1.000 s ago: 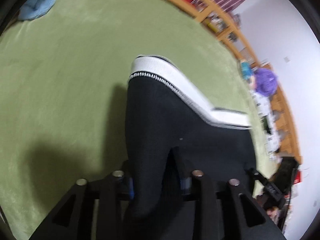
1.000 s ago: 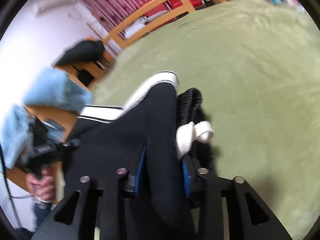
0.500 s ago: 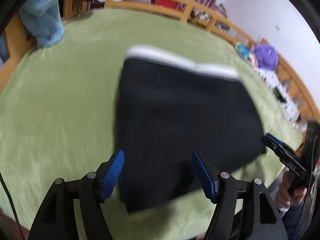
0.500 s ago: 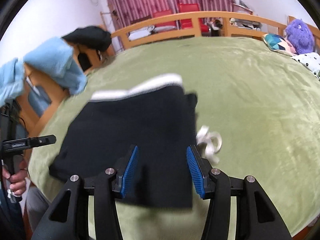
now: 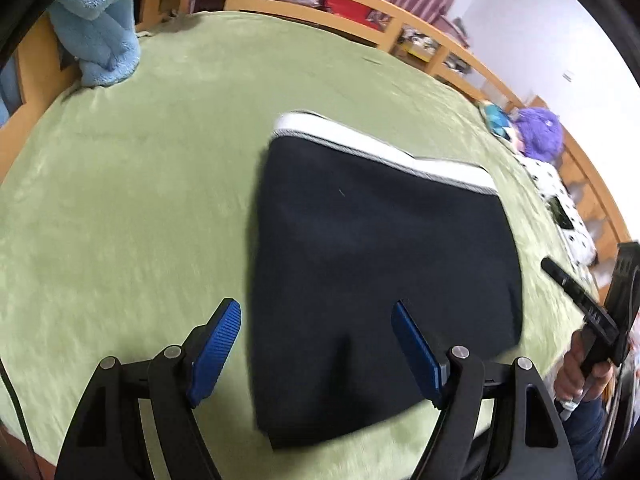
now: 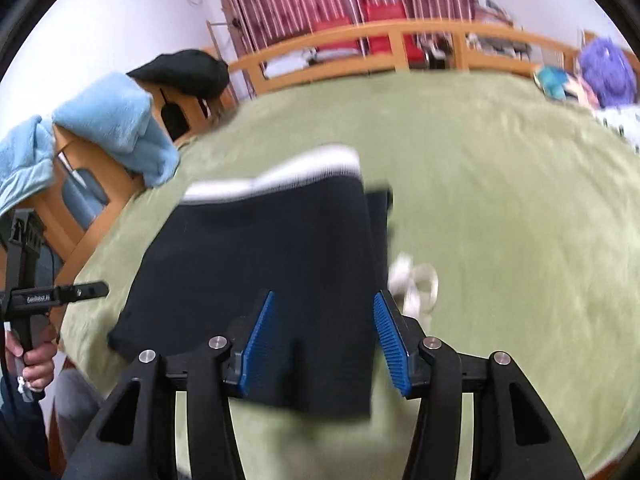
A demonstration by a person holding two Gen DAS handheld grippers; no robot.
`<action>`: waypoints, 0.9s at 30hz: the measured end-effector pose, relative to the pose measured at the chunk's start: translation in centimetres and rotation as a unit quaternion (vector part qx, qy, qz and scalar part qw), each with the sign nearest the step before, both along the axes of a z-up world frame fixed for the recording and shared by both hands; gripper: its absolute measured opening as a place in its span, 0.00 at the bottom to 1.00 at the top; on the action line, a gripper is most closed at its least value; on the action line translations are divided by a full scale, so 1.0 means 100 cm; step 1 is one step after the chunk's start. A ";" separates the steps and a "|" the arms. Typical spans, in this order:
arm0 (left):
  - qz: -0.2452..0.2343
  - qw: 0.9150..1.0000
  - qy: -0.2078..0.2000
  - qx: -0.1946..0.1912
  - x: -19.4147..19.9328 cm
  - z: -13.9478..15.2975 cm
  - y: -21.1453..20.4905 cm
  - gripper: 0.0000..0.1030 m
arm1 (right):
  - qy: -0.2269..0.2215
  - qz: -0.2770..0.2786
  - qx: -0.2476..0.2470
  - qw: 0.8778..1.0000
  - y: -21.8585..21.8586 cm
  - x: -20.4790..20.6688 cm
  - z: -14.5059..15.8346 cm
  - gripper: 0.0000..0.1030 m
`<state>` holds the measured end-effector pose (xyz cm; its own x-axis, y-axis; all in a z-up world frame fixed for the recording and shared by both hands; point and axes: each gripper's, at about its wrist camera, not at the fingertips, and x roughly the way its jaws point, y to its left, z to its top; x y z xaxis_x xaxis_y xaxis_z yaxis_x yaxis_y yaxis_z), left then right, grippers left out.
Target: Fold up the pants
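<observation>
Green bed (image 5: 120, 200): folded pants (image 5: 380, 264) beyond both tongs (image 5: 320, 348) (image 6: 324, 336), spread, empty.

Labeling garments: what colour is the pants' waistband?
White waistband on black pants; clearest in left wrist view.

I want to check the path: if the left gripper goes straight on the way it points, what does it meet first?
Most likely the folded black pants on the green bed cover. The left gripper is open and empty, its jaws having just opened; depth is unclear.
</observation>
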<state>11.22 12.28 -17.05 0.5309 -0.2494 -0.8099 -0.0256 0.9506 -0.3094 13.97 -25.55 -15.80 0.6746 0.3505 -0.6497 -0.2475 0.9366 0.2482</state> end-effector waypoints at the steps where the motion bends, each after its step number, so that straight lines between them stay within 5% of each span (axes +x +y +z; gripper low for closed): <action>1: 0.008 1.000 0.004 0.001 0.008 0.000 0.002 0.74 | -0.004 -0.003 -0.002 1.000 0.003 0.018 0.003 0.49; 9: 0.024 0.999 0.012 -0.020 0.028 -0.005 0.021 0.74 | 0.072 0.034 0.044 0.996 0.027 0.139 -0.033 0.47; 10: 0.028 0.999 0.014 -0.025 0.032 -0.008 0.024 0.74 | 0.068 0.036 0.026 0.997 0.030 0.143 -0.038 0.44; 12: 0.027 0.999 0.014 -0.045 0.039 -0.011 0.026 0.74 | 0.055 0.038 0.021 0.998 0.029 0.143 -0.039 0.19; 14: 0.014 0.998 0.008 -0.062 0.043 -0.010 0.025 0.74 | 0.046 0.039 0.112 0.992 0.004 0.130 -0.026 0.14; 17: -0.001 0.998 -0.005 -0.069 0.049 -0.004 0.020 0.74 | 0.013 0.002 0.112 0.994 -0.016 0.109 -0.015 0.14; 19: -0.010 0.998 -0.017 -0.065 0.054 0.000 0.014 0.74 | 0.041 -0.018 0.088 0.995 -0.018 0.116 -0.037 0.14; 22: -0.018 0.999 -0.028 -0.040 0.065 0.003 -0.001 0.74 | 0.084 -0.035 0.121 0.989 -0.029 0.129 -0.065 0.18; 25: -0.034 0.998 -0.049 -0.036 0.078 0.010 -0.018 0.74 | 0.082 -0.042 0.098 0.991 -0.032 0.122 -0.047 0.38; 27: -0.050 0.995 -0.068 -0.048 0.090 0.015 -0.028 0.74 | 0.055 -0.051 0.075 0.994 -0.029 0.116 -0.031 0.40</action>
<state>20.19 9.44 -15.56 0.6021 -0.3796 -0.7024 0.1163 0.9121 -0.3931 25.52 -28.50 -18.92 0.6394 0.3822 -0.6672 -0.1168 0.9059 0.4070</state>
